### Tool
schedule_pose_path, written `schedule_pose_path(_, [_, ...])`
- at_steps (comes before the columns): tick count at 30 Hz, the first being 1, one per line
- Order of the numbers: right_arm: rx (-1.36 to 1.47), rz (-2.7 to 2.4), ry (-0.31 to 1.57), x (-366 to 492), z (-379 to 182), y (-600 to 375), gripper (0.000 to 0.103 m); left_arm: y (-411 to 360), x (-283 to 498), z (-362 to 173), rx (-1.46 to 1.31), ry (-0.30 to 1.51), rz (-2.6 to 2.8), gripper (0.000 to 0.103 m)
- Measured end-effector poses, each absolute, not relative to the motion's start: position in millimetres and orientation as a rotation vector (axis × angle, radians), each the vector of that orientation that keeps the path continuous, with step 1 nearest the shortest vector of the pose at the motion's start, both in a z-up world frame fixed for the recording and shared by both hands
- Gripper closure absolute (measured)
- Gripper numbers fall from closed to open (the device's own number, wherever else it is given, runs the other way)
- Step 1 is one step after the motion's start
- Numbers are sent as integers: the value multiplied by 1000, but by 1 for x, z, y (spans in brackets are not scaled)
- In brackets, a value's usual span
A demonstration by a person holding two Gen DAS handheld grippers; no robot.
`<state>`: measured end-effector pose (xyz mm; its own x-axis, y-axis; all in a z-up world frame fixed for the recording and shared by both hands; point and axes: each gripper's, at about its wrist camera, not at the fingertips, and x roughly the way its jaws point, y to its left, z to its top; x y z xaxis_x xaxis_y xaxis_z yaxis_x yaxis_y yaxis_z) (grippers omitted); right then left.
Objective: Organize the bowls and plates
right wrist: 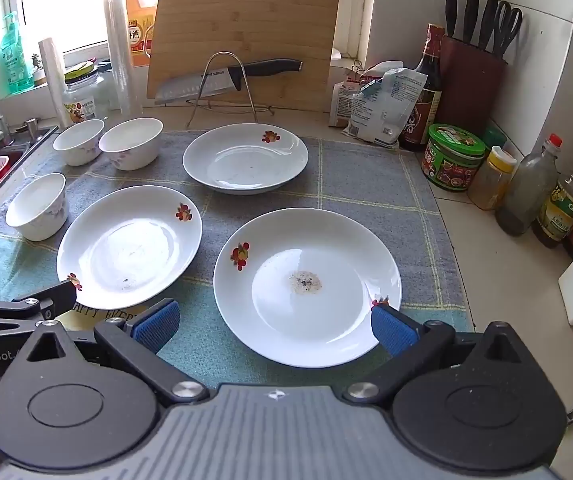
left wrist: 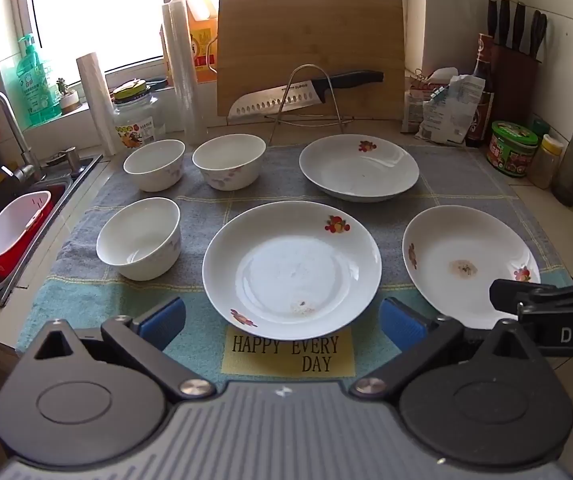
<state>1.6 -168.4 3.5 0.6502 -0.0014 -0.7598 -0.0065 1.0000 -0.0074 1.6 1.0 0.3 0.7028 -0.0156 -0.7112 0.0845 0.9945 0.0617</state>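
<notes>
We hold both claws wide and empty above the checked cloth (left wrist: 466, 176), the right gripper (right wrist: 274, 326) straddling the near rim of the stained plate (right wrist: 306, 286), the left gripper (left wrist: 282, 322) facing the middle plate (left wrist: 291, 270), bowls farther left.

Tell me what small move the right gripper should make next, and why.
Probably ease the right gripper forward and down so its open jaws straddle the near rim of the stained plate. That plate lies directly ahead of it, nothing is stacked yet, and both grippers are empty. The left gripper faces the middle plate, a likely stacking base.
</notes>
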Motion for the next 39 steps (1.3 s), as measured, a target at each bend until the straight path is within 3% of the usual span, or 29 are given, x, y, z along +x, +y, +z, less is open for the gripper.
schedule_pose_path(39, [-25, 22, 839, 2, 11, -164, 0, 2, -2, 9, 92, 768, -12, 1])
